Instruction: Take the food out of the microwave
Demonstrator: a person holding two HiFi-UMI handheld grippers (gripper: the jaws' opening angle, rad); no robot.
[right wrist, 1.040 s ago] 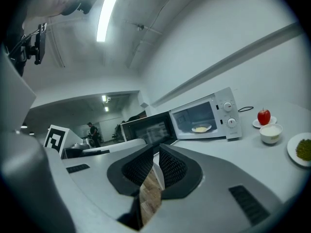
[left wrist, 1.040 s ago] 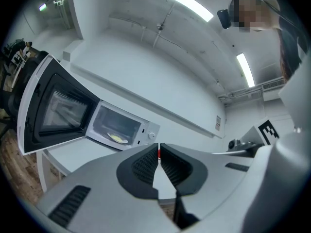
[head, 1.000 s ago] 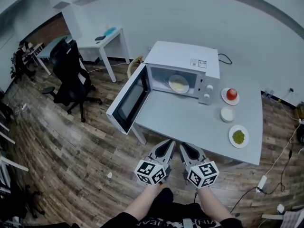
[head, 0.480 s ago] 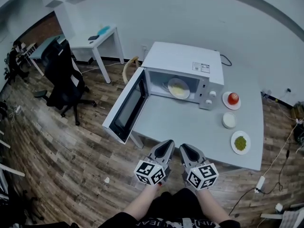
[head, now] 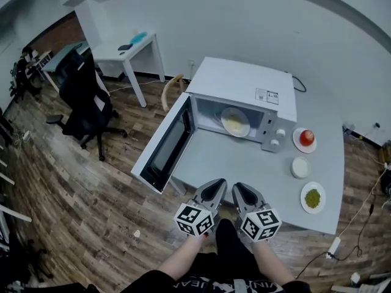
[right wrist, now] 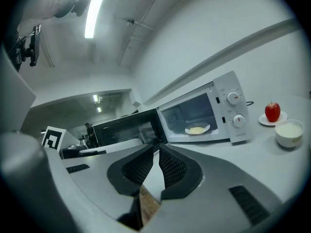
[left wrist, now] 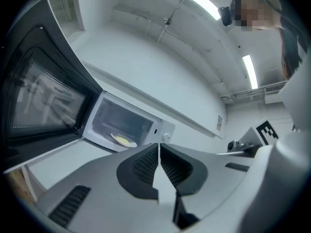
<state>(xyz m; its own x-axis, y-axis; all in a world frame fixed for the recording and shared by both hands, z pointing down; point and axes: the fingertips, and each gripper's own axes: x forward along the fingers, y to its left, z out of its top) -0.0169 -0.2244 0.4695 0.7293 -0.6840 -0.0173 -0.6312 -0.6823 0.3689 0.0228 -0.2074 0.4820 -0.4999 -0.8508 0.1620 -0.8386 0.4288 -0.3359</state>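
The white microwave (head: 244, 90) stands on the grey table (head: 244, 163) with its door (head: 165, 145) swung wide open to the left. Inside it lies a plate of yellow food (head: 235, 122), also visible in the left gripper view as the plate (left wrist: 121, 140) and in the right gripper view as the plate (right wrist: 197, 128). My left gripper (head: 214, 185) and right gripper (head: 240, 188) are held side by side at the table's near edge, well short of the microwave. Both are shut and hold nothing, the left gripper (left wrist: 158, 145) as well as the right gripper (right wrist: 156, 147).
To the right of the microwave sit a red apple on a saucer (head: 306, 138), a white bowl (head: 300, 167) and a plate of green food (head: 313, 198). The open door overhangs the table's left edge. A black office chair (head: 88, 96) and a white side table (head: 128, 47) stand far left.
Both grippers have come forward together toward the table; their tips now reach its near edge. Microwave and dishes look a little closer. The jaws stay shut.
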